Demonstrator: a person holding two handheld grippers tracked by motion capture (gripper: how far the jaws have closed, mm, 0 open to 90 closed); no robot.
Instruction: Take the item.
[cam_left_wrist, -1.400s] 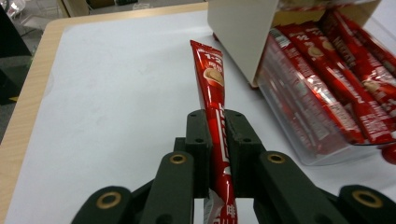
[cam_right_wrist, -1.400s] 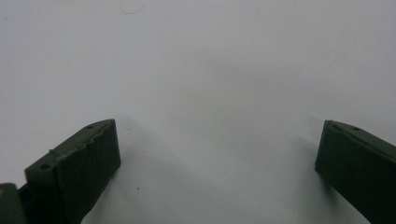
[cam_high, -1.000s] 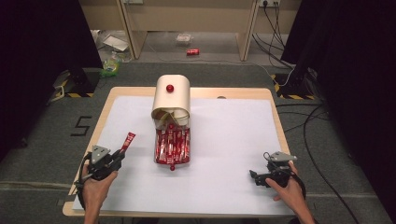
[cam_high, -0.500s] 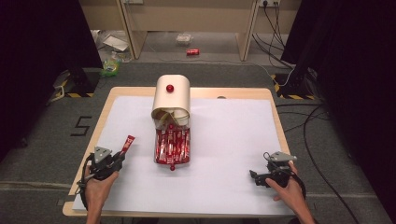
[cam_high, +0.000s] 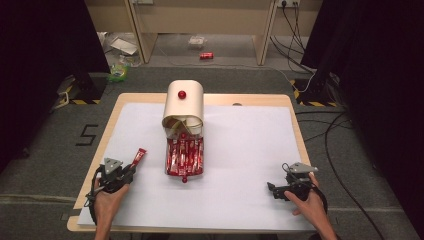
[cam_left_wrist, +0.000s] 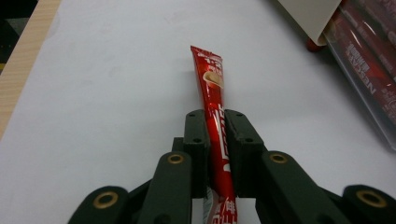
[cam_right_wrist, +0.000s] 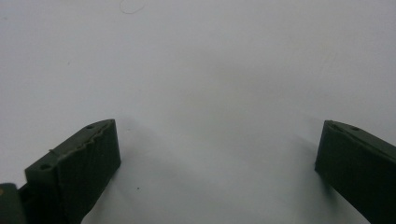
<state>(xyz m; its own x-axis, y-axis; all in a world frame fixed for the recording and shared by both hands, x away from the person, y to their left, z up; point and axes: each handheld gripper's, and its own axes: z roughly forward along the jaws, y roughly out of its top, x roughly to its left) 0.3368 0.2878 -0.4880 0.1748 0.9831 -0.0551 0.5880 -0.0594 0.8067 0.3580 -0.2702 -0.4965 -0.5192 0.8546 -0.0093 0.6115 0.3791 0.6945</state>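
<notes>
Left of the tray (cam_high: 169, 160), the left gripper (cam_left_wrist: 215, 135) pinches a red sachet (cam_left_wrist: 212, 88) lengthwise, tip aimed toward the tray; right gripper (cam_high: 274, 189), jaws apart, sits far right.

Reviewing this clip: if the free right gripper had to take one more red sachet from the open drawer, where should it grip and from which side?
Probably the near end of an outer sachet in the drawer, coming from above on the drawer's right side. The sticks lie flat, side by side, lengthwise toward the person, so a narrow pinch across one stick's width suits. The right gripper is open; the left gripper already pinches a red sachet the same way.
</notes>
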